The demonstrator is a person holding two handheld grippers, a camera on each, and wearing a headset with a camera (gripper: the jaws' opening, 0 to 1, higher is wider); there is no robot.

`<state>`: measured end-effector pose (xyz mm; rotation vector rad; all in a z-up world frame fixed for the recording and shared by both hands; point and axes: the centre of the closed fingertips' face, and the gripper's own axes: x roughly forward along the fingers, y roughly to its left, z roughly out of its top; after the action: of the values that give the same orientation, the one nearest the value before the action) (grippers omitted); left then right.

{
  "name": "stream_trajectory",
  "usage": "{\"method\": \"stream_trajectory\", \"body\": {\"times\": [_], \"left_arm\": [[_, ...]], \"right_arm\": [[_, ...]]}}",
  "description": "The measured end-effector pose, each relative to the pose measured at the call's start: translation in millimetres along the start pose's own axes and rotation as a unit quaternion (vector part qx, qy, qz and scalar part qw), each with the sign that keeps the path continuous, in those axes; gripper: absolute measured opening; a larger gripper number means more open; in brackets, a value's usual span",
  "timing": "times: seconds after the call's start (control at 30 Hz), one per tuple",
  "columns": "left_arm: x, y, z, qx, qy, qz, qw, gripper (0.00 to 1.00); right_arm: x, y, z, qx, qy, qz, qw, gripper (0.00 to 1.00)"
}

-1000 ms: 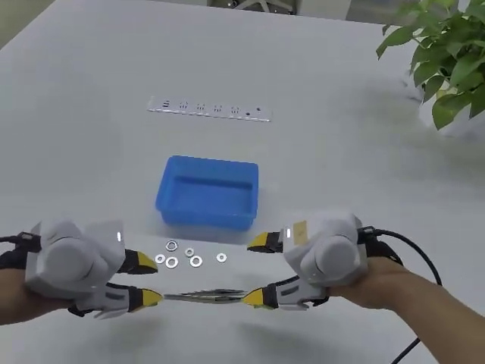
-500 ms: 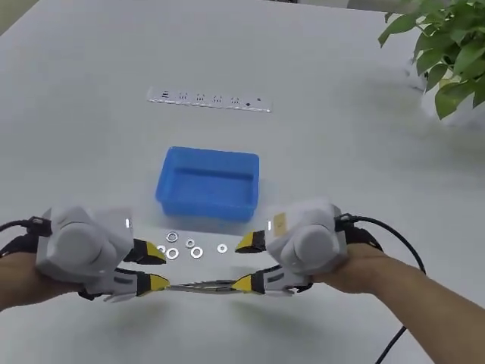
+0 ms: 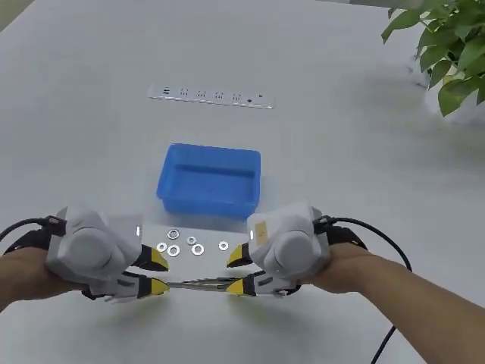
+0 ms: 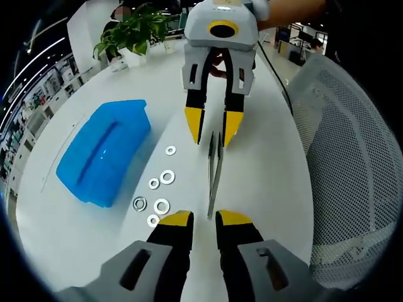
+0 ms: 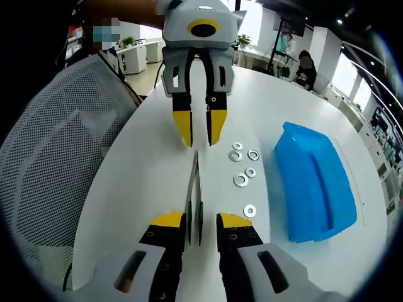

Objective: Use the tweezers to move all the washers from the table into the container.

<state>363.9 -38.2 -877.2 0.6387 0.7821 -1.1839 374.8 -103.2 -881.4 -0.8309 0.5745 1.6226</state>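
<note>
Slim metal tweezers (image 3: pixel 201 284) lie flat on the white table, between my two grippers, which face each other. My left gripper (image 3: pixel 158 272) is open, with the pointed end of the tweezers (image 4: pixel 214 170) at its fingertips (image 4: pixel 233 219). My right gripper (image 3: pixel 240 271) is open too, and the wide end of the tweezers (image 5: pixel 194 189) runs in between its jaws. Several silver washers (image 3: pixel 186 245) are scattered just beyond the tweezers. Behind them stands the blue container (image 3: pixel 204 205), with nothing visible inside.
A white power strip (image 3: pixel 208 96) lies further back on the table. A leafy plant (image 3: pixel 451 45) stands at the far right corner. A black cable (image 3: pixel 379 227) trails from the right gripper. A grey mesh chair (image 4: pixel 352 157) is at the table's near edge.
Both grippers have come closer together along the tweezers, the right one sliding further left. The tweezers and washers stay put. The head view has shifted a little.
</note>
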Motion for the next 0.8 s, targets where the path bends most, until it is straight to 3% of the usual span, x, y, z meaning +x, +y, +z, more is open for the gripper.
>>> {"method": "stream_trajectory", "body": {"times": [0.4,0.8], "left_arm": [[11.3,-3.6,-2.6,0.03,0.014,-0.016,0.9993,0.09],[9.2,-2.5,-0.2,0.039,0.008,-0.017,0.9991,0.06]], "right_arm": [[5.8,4.0,-4.9,-0.005,0.011,0.005,0.9999,0.14],[6.3,3.2,-4.4,-0.004,0.015,0.004,0.9999,0.12]]}}
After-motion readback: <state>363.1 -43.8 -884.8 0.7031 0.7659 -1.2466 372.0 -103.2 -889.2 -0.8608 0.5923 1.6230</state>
